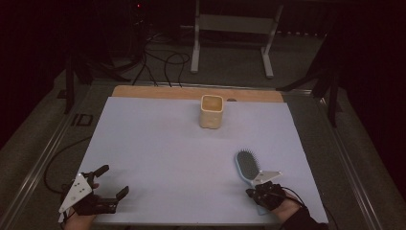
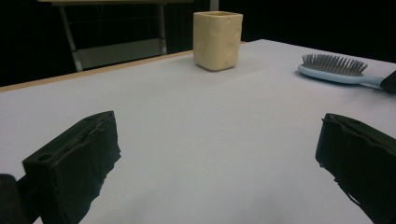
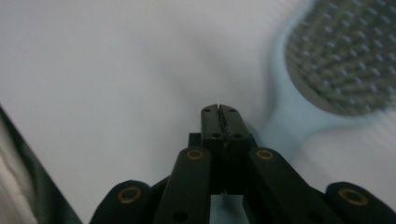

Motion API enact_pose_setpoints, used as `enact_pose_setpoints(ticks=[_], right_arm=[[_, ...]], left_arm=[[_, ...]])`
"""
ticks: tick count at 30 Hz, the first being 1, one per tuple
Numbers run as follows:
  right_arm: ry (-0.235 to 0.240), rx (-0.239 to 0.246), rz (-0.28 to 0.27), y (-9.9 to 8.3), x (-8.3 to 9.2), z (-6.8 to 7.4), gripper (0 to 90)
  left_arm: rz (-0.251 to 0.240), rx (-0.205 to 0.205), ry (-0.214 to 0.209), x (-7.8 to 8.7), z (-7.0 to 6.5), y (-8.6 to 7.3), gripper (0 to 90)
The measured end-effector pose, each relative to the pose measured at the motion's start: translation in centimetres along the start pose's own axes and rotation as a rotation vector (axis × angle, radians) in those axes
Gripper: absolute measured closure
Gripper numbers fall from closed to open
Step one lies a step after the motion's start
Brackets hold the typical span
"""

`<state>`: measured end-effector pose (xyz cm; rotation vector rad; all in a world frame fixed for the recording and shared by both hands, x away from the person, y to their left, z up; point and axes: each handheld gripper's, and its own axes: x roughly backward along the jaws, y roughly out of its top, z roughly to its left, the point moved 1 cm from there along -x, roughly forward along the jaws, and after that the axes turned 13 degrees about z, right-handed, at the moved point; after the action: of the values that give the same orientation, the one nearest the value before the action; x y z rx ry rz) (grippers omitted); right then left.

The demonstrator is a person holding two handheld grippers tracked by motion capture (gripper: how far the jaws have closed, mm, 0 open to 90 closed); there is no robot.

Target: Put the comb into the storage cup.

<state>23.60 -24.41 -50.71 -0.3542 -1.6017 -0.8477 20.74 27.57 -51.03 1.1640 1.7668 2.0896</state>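
A light blue hairbrush (image 1: 247,165) with dark bristles lies bristles-up on the white table top (image 1: 163,148) at the near right. Over its handle is my right gripper (image 1: 258,186), with the jaws pressed together and nothing between them. In the right gripper view the shut tips (image 3: 219,109) hover just left of the brush (image 3: 327,70). My left gripper (image 1: 114,180) rests at the near left corner, jaws wide apart and empty (image 2: 215,154). A cream square cup (image 1: 211,111) stands upright at the far middle, seen also in the left gripper view (image 2: 218,39) beside the brush (image 2: 334,67).
A wooden strip (image 1: 191,92) runs along the table's far edge. Beyond it stand a white metal frame (image 1: 232,28) and black cables (image 1: 163,64) on the floor. Dark stands (image 1: 330,81) flank the table. The table's edge (image 3: 28,158) falls away at the left of the right gripper view.
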Motion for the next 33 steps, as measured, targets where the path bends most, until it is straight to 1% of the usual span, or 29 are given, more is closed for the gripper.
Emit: enact_pose_setpoints(ticks=[3,4,5,6,7,9,10,12,13,15,21,23,25,26,30,31,33], right_arm=[[-0.013,-0.020,0.005,-0.4,0.2,-0.6,90.0],[-0.019,-0.022,0.006,-0.6,0.3,-1.0,90.0],[-0.036,-0.035,0.010,-0.9,0.5,-1.7,90.0],[-0.042,-0.045,0.013,-1.1,0.5,-1.9,90.0],[-0.042,-0.045,0.013,-1.1,0.5,-1.9,90.0],[-0.056,-0.055,0.023,-1.3,0.3,-2.7,90.0],[-0.052,-0.061,0.022,-1.3,0.3,-2.8,90.0],[-0.064,-0.062,0.024,-1.3,0.3,-3.0,90.0],[-0.063,-0.065,0.025,-1.3,0.4,-3.0,90.0],[-0.062,-0.065,0.016,-1.3,0.6,-3.0,90.0],[-0.057,-0.049,-0.011,-1.0,1.6,-2.8,90.0],[-0.058,-0.054,-0.024,-0.9,2.0,-2.9,90.0],[-0.057,-0.052,-0.026,-0.9,2.1,-2.9,90.0],[-0.064,-0.044,-0.030,-0.8,2.5,-3.0,90.0],[-0.063,-0.050,-0.040,-0.7,3.1,-3.1,90.0],[-0.066,-0.042,-0.040,-0.6,3.5,-3.2,90.0],[-0.068,-0.042,-0.041,-0.6,3.7,-3.3,90.0]], left_arm=[[0.003,0.001,0.001,0.0,0.0,0.0,0.0],[0.002,0.002,0.001,0.0,0.0,0.0,0.0],[0.001,0.003,0.003,-0.1,0.0,0.0,0.0],[0.001,0.003,0.003,-0.1,0.0,0.0,0.0],[0.001,0.003,0.002,-0.1,0.0,0.0,0.0],[0.003,0.001,0.000,-0.1,0.0,0.0,0.0],[0.002,0.000,0.000,-0.1,0.0,0.0,0.0],[0.003,-0.001,0.001,-0.1,0.0,0.0,0.0],[0.003,0.000,0.001,-0.1,0.0,0.0,0.0],[0.003,0.002,0.001,-0.1,0.0,0.0,0.0],[0.005,-0.004,0.001,-0.1,0.0,0.0,0.0],[0.004,-0.003,0.002,-0.1,0.0,0.0,0.0],[0.005,-0.004,0.003,-0.1,0.0,0.0,0.0],[0.006,-0.005,0.003,-0.1,0.0,0.0,0.0],[0.005,-0.004,0.002,-0.1,0.0,0.0,0.0],[0.006,-0.007,0.003,-0.1,0.0,0.0,0.0],[0.004,-0.005,0.002,-0.1,0.0,0.0,0.0]])
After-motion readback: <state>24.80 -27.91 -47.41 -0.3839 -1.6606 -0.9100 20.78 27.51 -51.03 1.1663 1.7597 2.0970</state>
